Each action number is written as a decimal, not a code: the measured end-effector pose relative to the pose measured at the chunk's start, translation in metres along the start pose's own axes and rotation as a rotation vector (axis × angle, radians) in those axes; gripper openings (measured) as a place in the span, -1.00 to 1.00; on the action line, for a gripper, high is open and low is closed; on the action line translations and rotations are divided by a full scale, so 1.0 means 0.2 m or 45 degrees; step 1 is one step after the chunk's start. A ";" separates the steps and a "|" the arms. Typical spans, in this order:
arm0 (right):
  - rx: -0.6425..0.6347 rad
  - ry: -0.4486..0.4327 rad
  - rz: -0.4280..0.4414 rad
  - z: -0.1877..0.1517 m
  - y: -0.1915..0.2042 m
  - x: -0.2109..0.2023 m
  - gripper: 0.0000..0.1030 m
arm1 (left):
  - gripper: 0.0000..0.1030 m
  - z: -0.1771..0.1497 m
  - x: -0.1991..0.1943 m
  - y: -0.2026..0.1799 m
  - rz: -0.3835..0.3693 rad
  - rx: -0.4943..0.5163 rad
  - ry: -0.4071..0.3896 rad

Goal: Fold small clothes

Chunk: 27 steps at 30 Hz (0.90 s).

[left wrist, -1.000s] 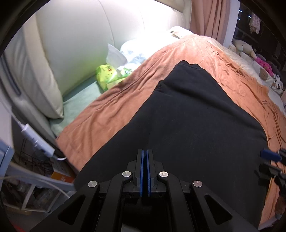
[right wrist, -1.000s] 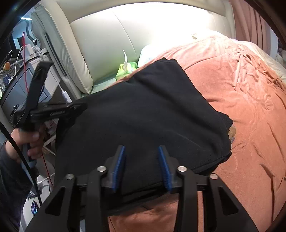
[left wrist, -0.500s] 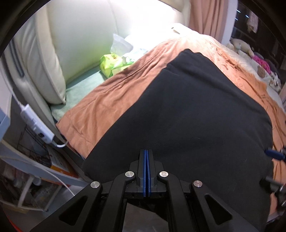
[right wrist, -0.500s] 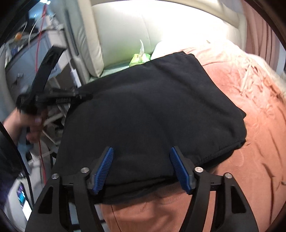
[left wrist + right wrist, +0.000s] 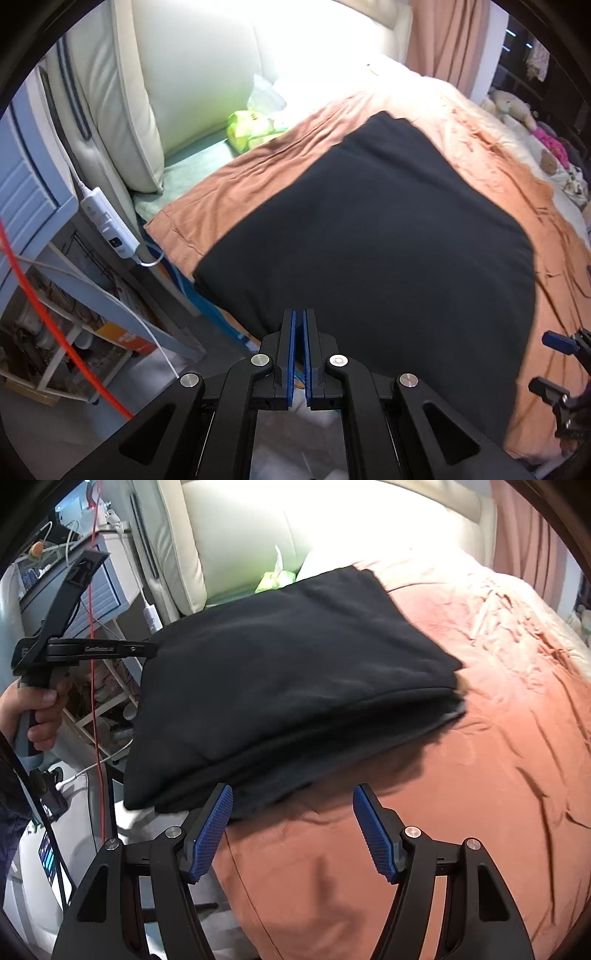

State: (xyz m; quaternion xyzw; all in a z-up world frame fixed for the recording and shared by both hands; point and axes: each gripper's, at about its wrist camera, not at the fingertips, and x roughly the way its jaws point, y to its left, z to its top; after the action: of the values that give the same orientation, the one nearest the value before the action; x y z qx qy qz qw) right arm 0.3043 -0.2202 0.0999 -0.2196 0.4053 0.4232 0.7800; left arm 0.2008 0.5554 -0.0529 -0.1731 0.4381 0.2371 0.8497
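A: Garment [image 5: 288, 672], black and folded in layers, lies on the orange bedspread [image 5: 498, 738] of the bed, and it fills the middle of both frames. Its near left corner hangs over the bed edge.

B: How to finish this step well?

A: I judge the fold is nearly done. The right tool [image 5: 291, 827] is spread wide and grasps nothing; it is at the lower edge of the stack. The left tool [image 5: 299, 350] is almost closed, with only a thin gap, and I see no cloth inside. Press the layers flat and make the edges even.

B: Which way does it point?

A: In the left view the long axis runs from the lower centre to the upper right, toward the cream headboard [image 5: 207, 74].
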 end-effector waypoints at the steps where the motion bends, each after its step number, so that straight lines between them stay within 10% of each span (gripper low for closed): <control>1: 0.016 -0.005 -0.003 -0.01 -0.02 -0.04 0.29 | -0.88 -0.01 -0.03 -0.02 -0.013 0.000 -0.006; 12: 0.143 -0.134 -0.178 -0.14 -0.13 -0.52 0.94 | 0.86 -0.18 -0.38 -0.32 -0.064 0.097 -0.176; 27: 0.224 -0.341 -0.352 -0.51 -0.08 -1.07 1.00 | 0.99 -0.37 -0.77 -0.79 -0.167 0.252 -0.331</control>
State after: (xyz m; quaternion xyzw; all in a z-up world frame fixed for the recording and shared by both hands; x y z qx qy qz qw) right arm 0.2054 -0.4013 0.2164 -0.1458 0.2996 0.3005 0.8937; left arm 0.1609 0.3492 0.0468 -0.0847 0.3336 0.1572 0.9256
